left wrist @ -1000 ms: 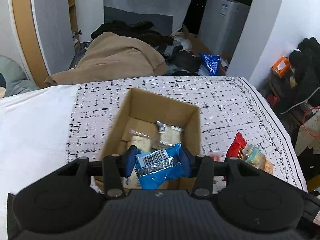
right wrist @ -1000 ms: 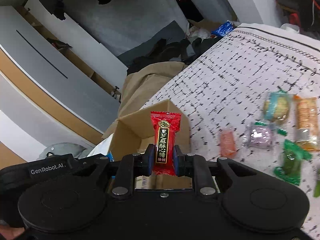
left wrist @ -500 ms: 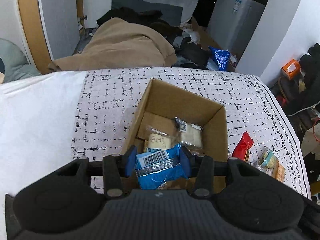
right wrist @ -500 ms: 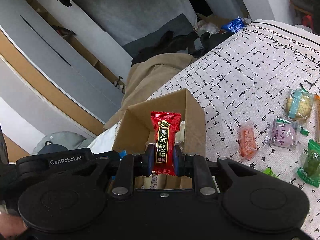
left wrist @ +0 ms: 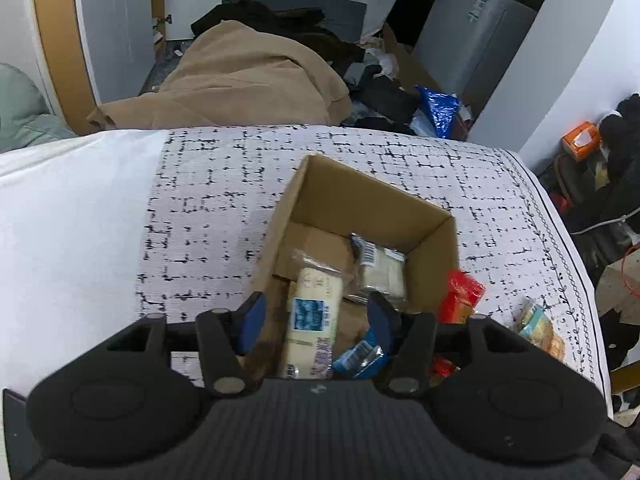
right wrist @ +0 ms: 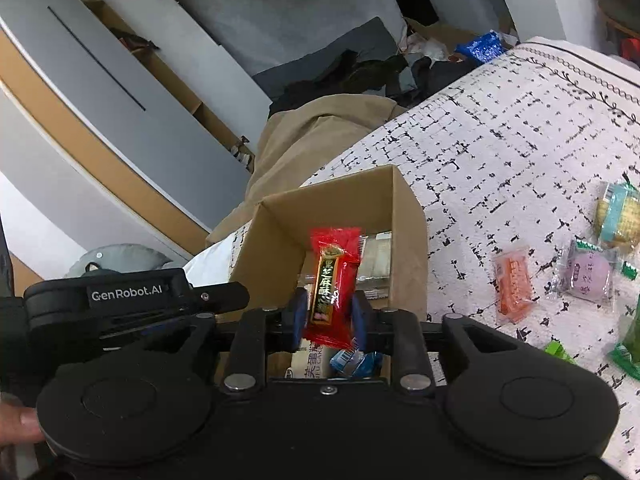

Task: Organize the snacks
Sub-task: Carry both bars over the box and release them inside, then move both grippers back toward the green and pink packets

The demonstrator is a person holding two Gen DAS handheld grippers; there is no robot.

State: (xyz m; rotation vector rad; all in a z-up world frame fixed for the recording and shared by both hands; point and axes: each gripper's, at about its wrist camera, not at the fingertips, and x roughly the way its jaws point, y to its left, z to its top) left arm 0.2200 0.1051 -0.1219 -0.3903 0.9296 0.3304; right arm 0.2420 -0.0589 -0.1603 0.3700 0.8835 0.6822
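Note:
An open cardboard box stands on the patterned bedspread. My left gripper hovers open over its near end with nothing between the fingers. Below it in the box lie a blue packet and a long white cake packet. My right gripper is above the same box, shut on a red candy packet that stands tilted between the pads. The blue packet shows under it.
Loose snacks lie on the bedspread right of the box: an orange one, a purple one, a teal-wrapped biscuit, green ones. A red packet sits by the box's right wall. The left gripper's housing is close beside my right gripper.
My left gripper opened and the blue packet dropped into the box. Both grippers moved forward over the box. The red packet now leans in the right gripper.

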